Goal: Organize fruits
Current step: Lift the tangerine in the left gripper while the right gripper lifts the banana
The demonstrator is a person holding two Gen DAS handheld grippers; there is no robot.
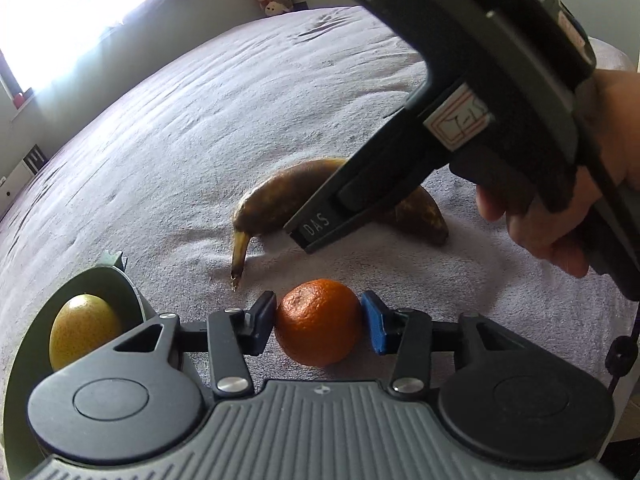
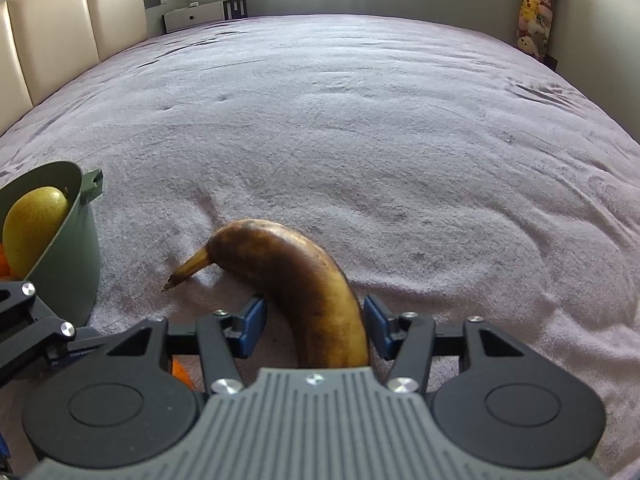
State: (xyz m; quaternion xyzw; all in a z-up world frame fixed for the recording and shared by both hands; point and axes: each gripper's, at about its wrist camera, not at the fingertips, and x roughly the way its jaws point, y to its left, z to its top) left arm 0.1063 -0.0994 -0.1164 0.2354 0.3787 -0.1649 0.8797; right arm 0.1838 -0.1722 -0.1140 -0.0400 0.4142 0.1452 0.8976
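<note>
- The orange (image 1: 319, 322) sits on the bed (image 1: 180, 140), squarely between the pads of my left hand-held gripper (image 1: 319, 322); both pads touch its sides, so I am grasping it.
- The banana (image 2: 296, 276), brown and overripe, lies on the bed just beyond the orange, stem toward the bowl.
- My right hand-held gripper (image 2: 316, 326) straddles the banana's thick end. The right pad is against the peel, while a gap shows at the left pad, so it is not clenched on the fruit.
- The green bowl (image 2: 76, 240) stands just left of the orange, with a yellow-green pear (image 1: 84, 330) inside it.
- From the left wrist view, the finger of the right hand-held gripper reads "DAS" in white letters; a red-lined label higher on its body is too unclear to read.
- My right hand (image 1: 560, 200) wraps the handle, tilting the tool steeply down at the banana.
- Beyond the banana the bed is wide, open blanket up to its far edge.
- Past that edge are a padded headboard (image 2: 72, 20) and a stack of plush toys (image 2: 534, 8).
</note>
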